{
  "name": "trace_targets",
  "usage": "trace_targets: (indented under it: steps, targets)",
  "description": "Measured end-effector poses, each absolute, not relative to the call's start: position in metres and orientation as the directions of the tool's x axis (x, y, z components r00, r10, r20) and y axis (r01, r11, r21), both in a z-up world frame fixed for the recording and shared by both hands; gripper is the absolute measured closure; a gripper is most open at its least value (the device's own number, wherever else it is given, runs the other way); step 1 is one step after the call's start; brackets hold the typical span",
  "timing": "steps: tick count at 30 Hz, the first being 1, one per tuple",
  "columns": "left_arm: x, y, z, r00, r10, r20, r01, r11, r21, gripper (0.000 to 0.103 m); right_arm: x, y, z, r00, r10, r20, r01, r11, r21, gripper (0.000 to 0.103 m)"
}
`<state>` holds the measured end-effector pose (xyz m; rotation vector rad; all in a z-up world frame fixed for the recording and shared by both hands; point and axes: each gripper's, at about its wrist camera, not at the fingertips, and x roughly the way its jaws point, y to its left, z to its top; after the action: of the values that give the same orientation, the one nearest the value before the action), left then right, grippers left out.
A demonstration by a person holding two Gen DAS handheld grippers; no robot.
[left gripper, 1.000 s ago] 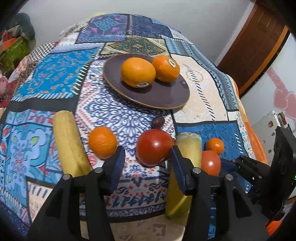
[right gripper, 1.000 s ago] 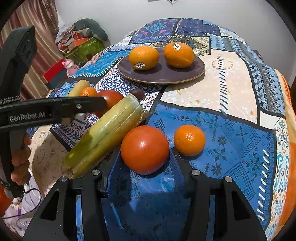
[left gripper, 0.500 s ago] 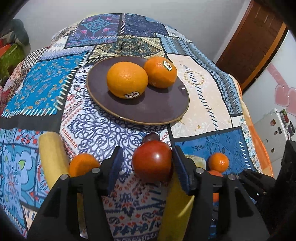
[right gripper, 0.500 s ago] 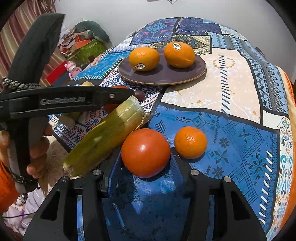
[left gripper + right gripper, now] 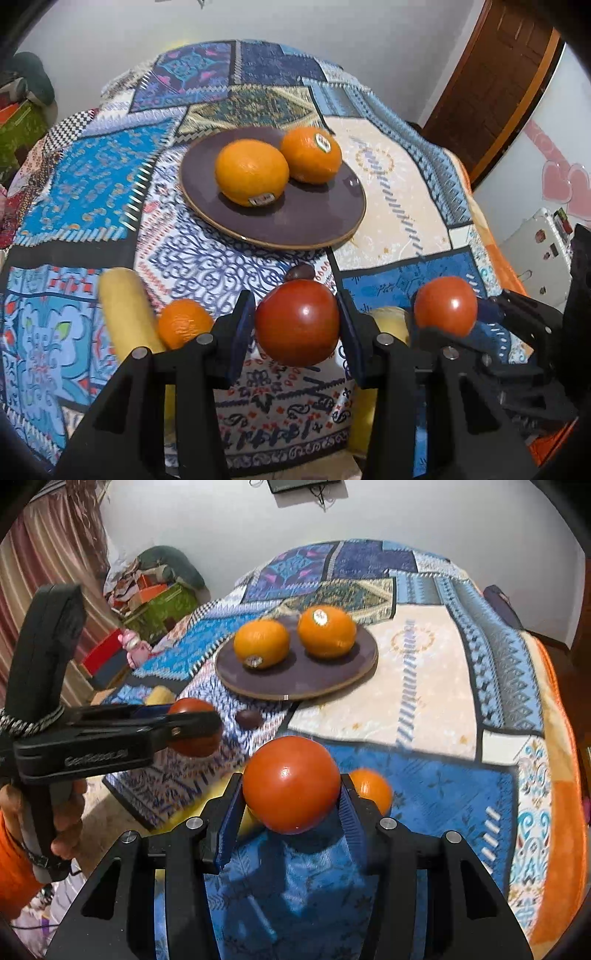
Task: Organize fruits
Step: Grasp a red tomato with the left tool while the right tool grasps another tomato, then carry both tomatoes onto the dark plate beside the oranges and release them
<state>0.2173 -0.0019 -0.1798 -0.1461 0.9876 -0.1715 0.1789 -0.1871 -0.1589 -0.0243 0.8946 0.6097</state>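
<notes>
My left gripper [image 5: 295,325] is shut on a dark red tomato [image 5: 297,321] and holds it above the patterned cloth. My right gripper [image 5: 290,805] is shut on an orange-red tomato [image 5: 291,783], also lifted; this tomato shows in the left wrist view [image 5: 445,305]. A dark purple plate [image 5: 273,221] with two large oranges [image 5: 252,170] [image 5: 311,154] lies farther back; the plate also shows in the right wrist view [image 5: 295,679]. The left gripper and its tomato [image 5: 194,734] appear at the left of the right wrist view.
On the cloth lie a small mandarin [image 5: 183,324], a yellow corn cob [image 5: 127,310], a second cob [image 5: 389,321], a small dark fruit [image 5: 301,272] and another mandarin [image 5: 371,788]. Clutter [image 5: 155,594] sits beyond the bed's left edge; a door [image 5: 491,81] stands right.
Both grippers have closed on their tomatoes and lifted them off the cloth, moving forward toward the plate.
</notes>
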Motion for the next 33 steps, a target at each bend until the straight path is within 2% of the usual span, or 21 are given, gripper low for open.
trace_targets:
  steps: [20, 33]
  targets:
    - [0.236, 0.03, -0.112, 0.674, -0.133, -0.727, 0.051, 0.99, -0.133, 0.059, 0.231, -0.158, -0.114, 0.575, 0.49, -0.656, -0.531, 0.833, 0.156, 0.057]
    - [0.296, 0.047, -0.107, 0.68, -0.102, -0.726, 0.044, 0.994, -0.099, 0.059, 0.269, -0.134, -0.134, 0.532, 0.492, -0.689, -0.552, 0.819, 0.159, 0.057]
